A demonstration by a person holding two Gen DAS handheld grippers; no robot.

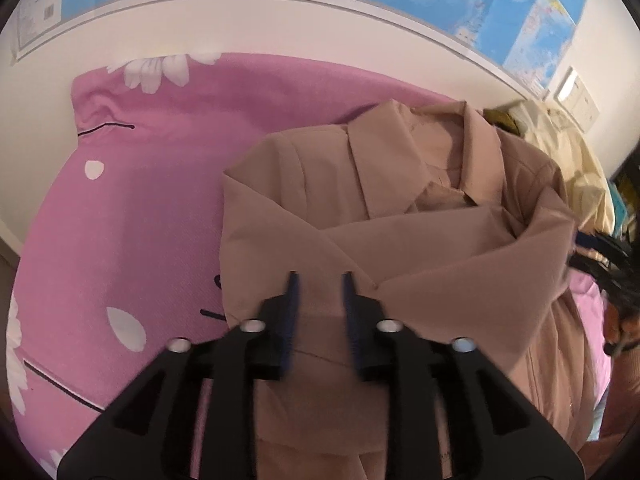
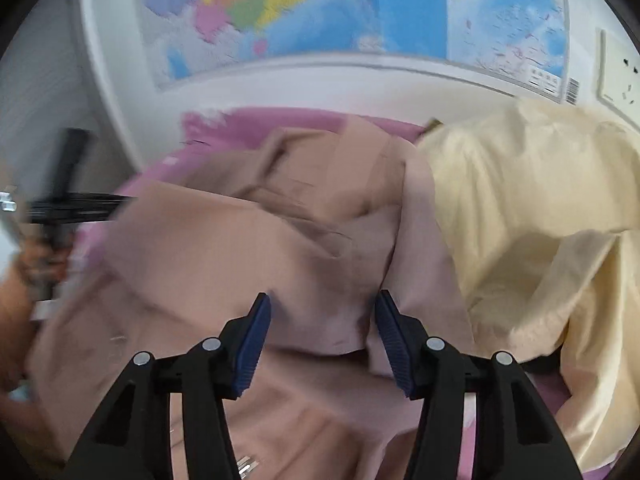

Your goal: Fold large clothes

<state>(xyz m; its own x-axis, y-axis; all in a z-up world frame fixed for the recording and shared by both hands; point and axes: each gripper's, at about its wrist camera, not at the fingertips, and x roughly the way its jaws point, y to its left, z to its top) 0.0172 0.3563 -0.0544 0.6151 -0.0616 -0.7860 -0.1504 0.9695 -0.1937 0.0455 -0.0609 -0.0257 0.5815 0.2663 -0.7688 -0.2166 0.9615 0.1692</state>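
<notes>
left tongs (image 1: 319, 284) agape over one tan coat (image 1: 400, 240) | right tongs (image 2: 322, 304) agape, same coat | one cream garment (image 2: 540, 220) right of them | pink sheet (image 1: 140, 220) beneath | two maps (image 2: 320, 12) ahead

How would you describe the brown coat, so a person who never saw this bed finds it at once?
Below the wall map lies a pink sheet with white petals. On it lies the brown coat, collar toward the wall. Its neighbour, a cream garment, is much paler and crumpled.
</notes>
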